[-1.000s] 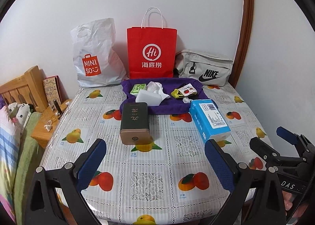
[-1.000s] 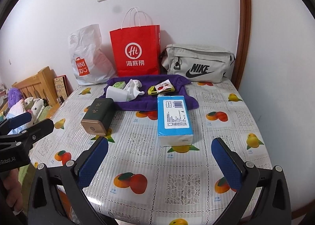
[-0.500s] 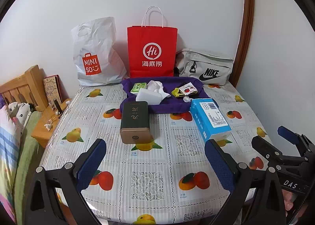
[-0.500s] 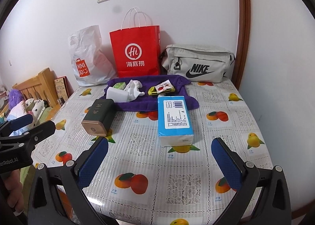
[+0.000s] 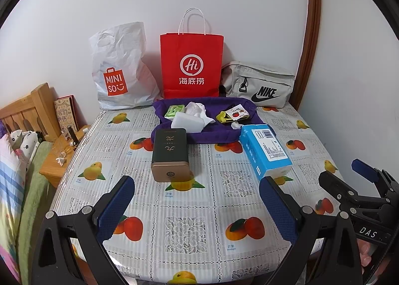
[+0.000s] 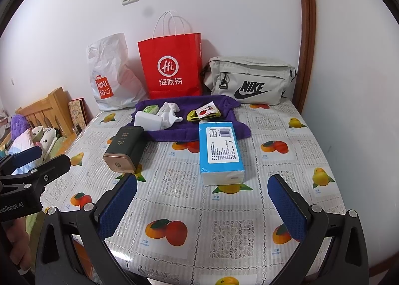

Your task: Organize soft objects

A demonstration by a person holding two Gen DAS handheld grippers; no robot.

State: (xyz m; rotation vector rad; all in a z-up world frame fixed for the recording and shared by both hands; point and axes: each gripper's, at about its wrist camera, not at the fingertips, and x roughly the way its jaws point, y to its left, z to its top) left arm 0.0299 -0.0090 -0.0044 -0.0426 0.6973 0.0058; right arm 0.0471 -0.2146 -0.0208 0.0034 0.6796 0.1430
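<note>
A purple towel (image 5: pixel 212 132) (image 6: pixel 179 132) lies at the back of the table with a white sock (image 5: pixel 199 110) (image 6: pixel 169 112), a white pack (image 5: pixel 187 122) (image 6: pixel 147 121), a green packet (image 5: pixel 174 111) (image 6: pixel 150 109) and yellow socks with a card (image 5: pixel 230 115) (image 6: pixel 203 114) on it. A blue tissue pack (image 5: pixel 264 152) (image 6: pixel 220 150) and a dark green tin (image 5: pixel 170 155) (image 6: pixel 124 149) lie nearer. My left gripper (image 5: pixel 197 207) (image 6: pixel 37 160) and right gripper (image 6: pixel 203 207) (image 5: pixel 349 175) are open and empty above the table's front edge.
A white Miniso bag (image 5: pixel 119 70), a red paper bag (image 5: pixel 192 65) and a grey Nike bag (image 5: pixel 259 87) stand against the back wall. The table has a fruit-print cover (image 5: pixel 187 225). A bed and a wooden nightstand (image 5: pixel 62 160) are to the left.
Both grippers have drawn back and risen very slightly; the view has shifted a little. Nothing on the table has moved.
</note>
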